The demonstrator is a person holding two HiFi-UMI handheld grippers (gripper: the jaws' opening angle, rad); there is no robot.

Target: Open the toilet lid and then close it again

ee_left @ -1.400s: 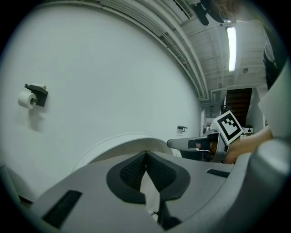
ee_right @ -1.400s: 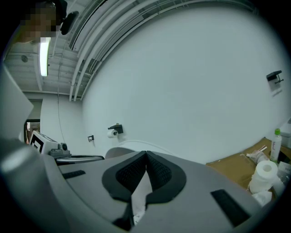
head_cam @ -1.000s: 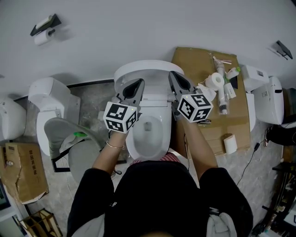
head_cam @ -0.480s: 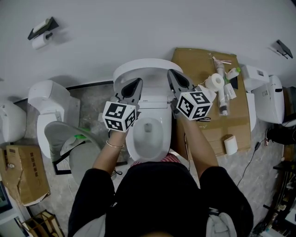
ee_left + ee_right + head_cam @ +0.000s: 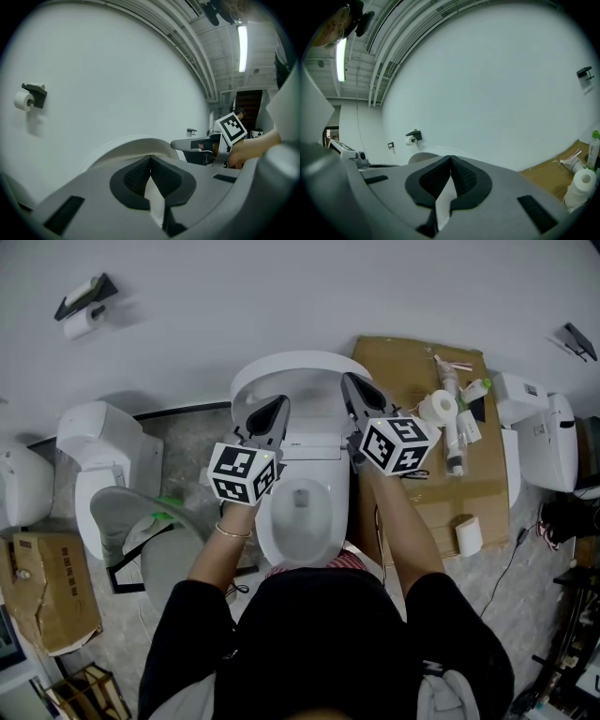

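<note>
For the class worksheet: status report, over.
Left gripper, right gripper shut, empty, flanking the raised toilet lid. Bowl exposed. Nothing in the way.

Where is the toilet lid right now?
Head view, top centre: the toilet lid stands raised near the wall, behind the bowl, with the left gripper and right gripper pointing at it.

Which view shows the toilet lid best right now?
Head view: the toilet lid shows across its full width, raised behind the bowl. Both gripper views catch only part of its curved white rim.
</note>
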